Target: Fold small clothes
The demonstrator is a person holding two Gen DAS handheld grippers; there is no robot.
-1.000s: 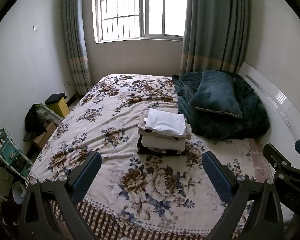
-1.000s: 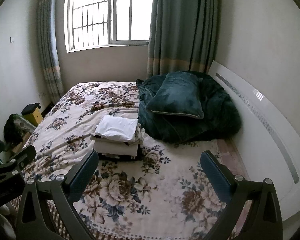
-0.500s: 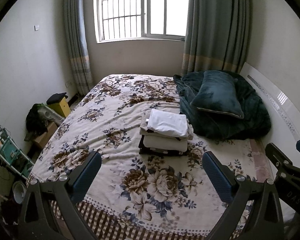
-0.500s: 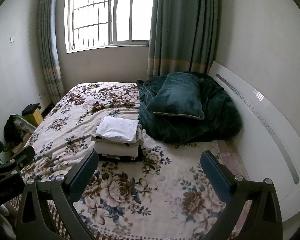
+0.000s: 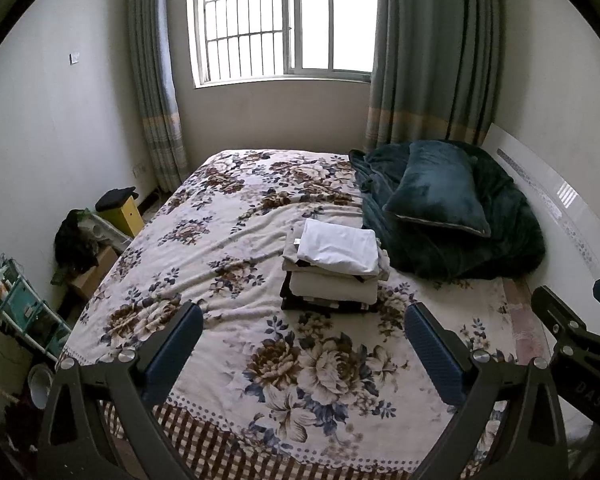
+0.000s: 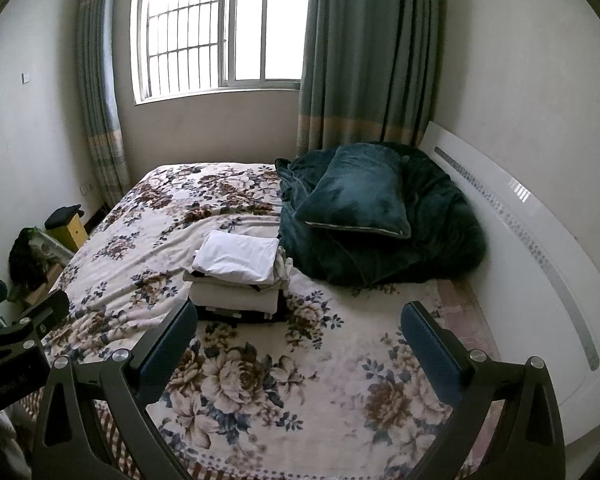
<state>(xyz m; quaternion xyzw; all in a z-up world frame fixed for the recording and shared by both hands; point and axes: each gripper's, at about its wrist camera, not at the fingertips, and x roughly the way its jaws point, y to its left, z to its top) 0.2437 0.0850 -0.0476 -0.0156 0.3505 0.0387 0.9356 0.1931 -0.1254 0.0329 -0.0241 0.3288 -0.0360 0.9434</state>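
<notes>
left gripper (image 5: pixel 300 340): lower part of the left wrist frame, fingers wide apart, nothing between them, held above the bedspread.
right gripper (image 6: pixel 298 338): lower part of the right wrist frame, fingers wide apart, empty; its frame also shows at the right edge of the left wrist view.
folded clothes stack (image 5: pixel 334 266): centre of frame, resting on the floral bedspread (image 5: pixel 228 240) – white piece on top, beige under it, dark pieces at the bottom. Well apart from both grippers.
green duvet (image 5: pixel 500 248): right of the stack, bunched, just beside it.
green pillow (image 5: pixel 436 188): lying on the duvet, tilted.
window (image 5: pixel 284 20): top centre – curtains either side.
</notes>
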